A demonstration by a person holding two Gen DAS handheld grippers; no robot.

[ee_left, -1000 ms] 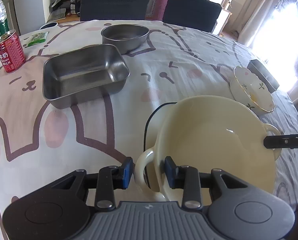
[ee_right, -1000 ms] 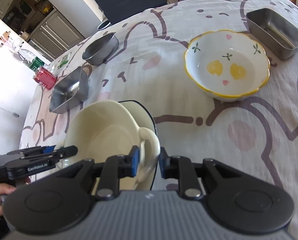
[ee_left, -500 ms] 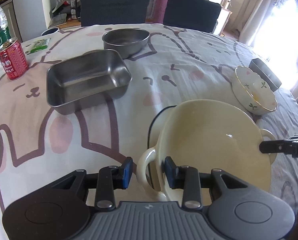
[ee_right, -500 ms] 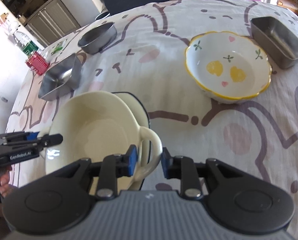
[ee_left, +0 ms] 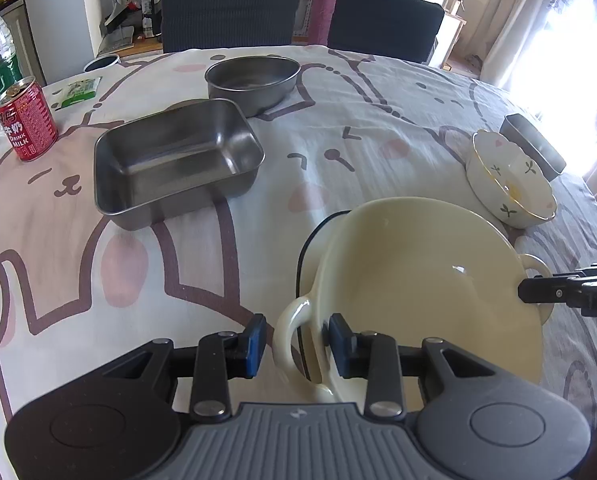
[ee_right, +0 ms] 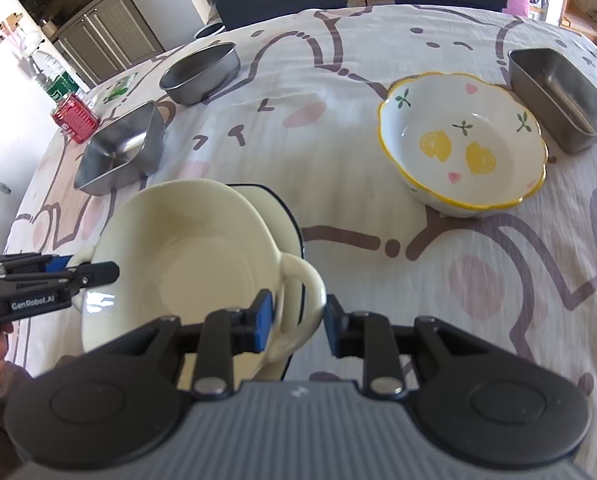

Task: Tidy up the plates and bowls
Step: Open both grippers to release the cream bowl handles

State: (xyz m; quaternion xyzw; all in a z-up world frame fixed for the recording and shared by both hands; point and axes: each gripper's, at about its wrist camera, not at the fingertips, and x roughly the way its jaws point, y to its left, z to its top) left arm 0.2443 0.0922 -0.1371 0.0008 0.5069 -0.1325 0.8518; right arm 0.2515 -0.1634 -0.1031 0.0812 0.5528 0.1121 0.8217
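Cartoon-print cloth covers the worktop, with steel pans beyond. The cream two-handled bowl sits tilted on a dark-rimmed cream plate, directly ahead of both sets of fingers. The left gripper straddles one handle, fingers partly open with gaps either side. The right gripper has just been opening around the opposite handle, which stays between its fingers, no longer pinched. The bowl looks delivered; the floral bowl likely comes next.
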